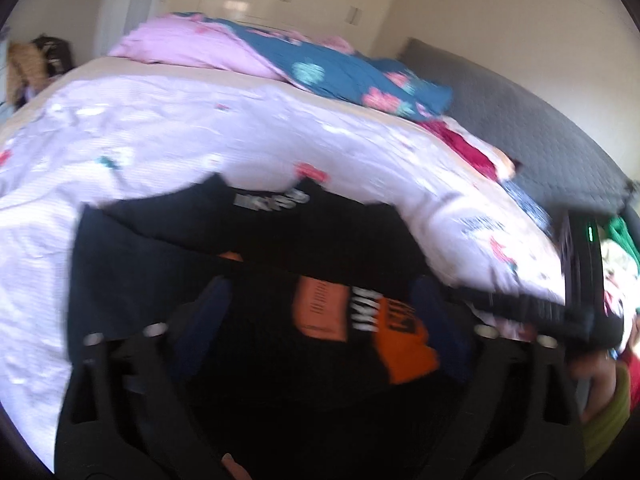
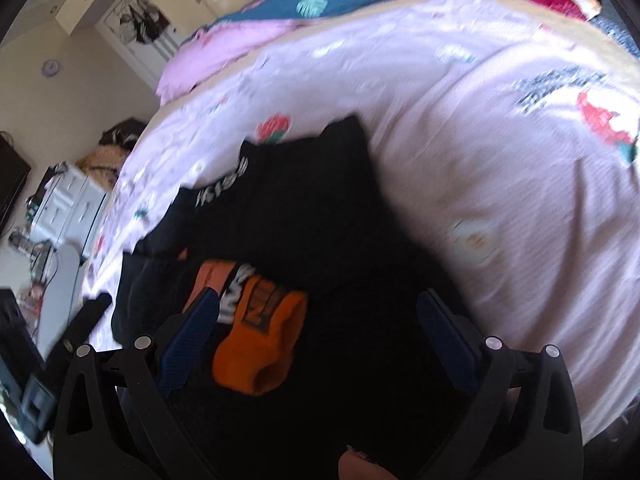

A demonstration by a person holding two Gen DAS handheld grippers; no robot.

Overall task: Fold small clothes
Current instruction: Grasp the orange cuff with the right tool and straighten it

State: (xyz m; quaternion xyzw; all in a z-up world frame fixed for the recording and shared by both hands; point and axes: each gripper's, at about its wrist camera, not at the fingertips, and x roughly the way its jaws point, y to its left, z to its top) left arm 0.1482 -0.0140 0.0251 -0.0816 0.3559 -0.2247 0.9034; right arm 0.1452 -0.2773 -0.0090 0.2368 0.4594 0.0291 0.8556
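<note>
A black garment (image 1: 248, 248) with orange panels (image 1: 360, 320) and white lettering lies on the pale pink bedsheet (image 1: 160, 132), partly folded over itself. It also shows in the right wrist view (image 2: 304, 216), orange part (image 2: 260, 332) nearest. My left gripper (image 1: 320, 308) is open, its blue-padded fingers (image 1: 212, 308) spread low over the garment's near edge. My right gripper (image 2: 320, 320) is open too, its fingers (image 2: 192, 332) straddling the orange part. The right gripper's black body (image 1: 560, 304) appears at the right of the left view. Both frames are blurred.
A teal floral quilt (image 1: 340, 68) and pink blanket (image 1: 192, 44) lie at the bed's far side, with a red cloth (image 1: 468, 148) and a grey headboard (image 1: 540, 128). A heap of clothes (image 1: 616, 256) sits right. White drawers (image 2: 68, 208) and clutter stand beside the bed.
</note>
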